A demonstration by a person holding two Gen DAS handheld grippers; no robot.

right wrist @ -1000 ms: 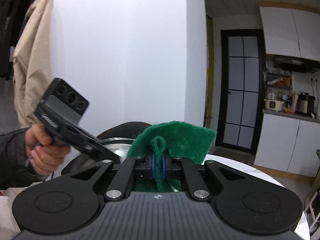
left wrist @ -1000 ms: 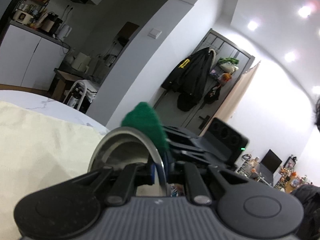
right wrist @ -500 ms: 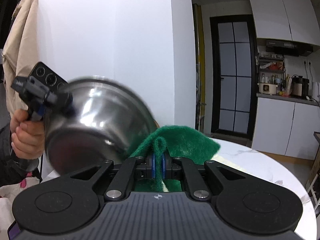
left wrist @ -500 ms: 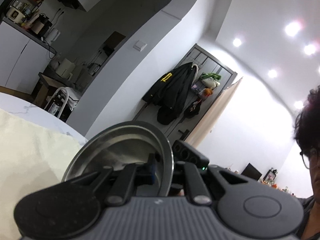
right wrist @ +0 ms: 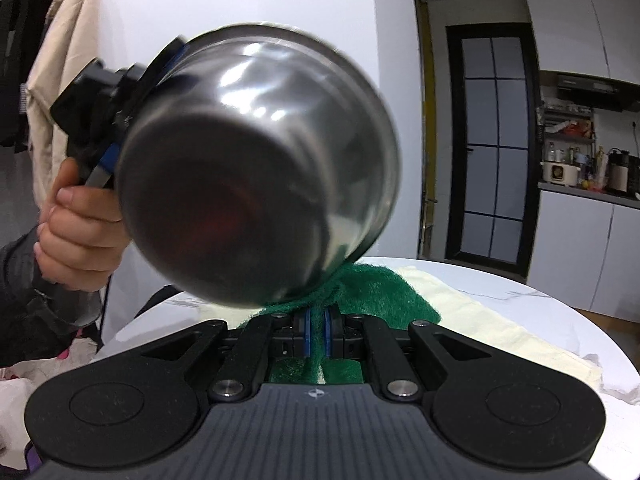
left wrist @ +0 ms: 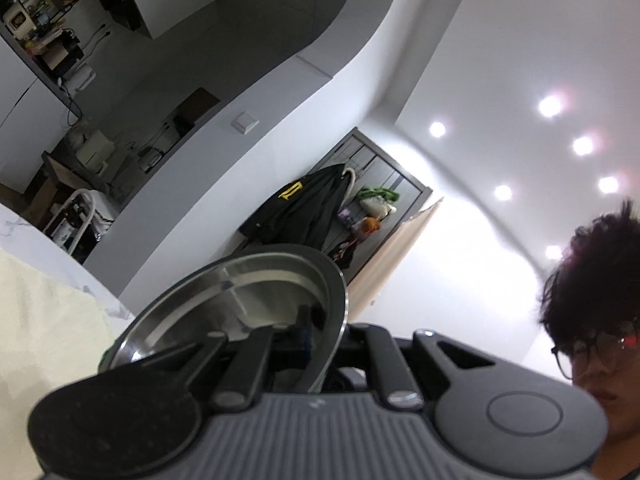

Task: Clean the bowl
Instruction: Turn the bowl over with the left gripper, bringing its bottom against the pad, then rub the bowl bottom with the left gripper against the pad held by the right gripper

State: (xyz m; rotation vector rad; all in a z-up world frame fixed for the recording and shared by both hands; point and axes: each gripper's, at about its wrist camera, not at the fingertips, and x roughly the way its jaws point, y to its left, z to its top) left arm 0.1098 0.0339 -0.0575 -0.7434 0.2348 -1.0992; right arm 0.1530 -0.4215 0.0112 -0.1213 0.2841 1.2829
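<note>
Since a second ago, bowl tipped up, base now facing right camera, scourer dropped below it. Left tongs [left wrist: 316, 340] clenched on bowl [right wrist: 260, 160] rim, held in air above counter [right wrist: 500, 296]. Right tongs [right wrist: 316, 336] clamped on green scouring pad [right wrist: 380, 292], pad just under bowl's lower wall, touching or nearly. Steel bowl looks stiff, light, slippery; rim pinch is best hold. Pad soft.

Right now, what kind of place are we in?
Most likely a home, an open kitchen and dining area. Kitchen cabinets and a counter crowded with small appliances stand at the back, coats hang by a door, and a round marble-look table carries a cream cloth.
</note>
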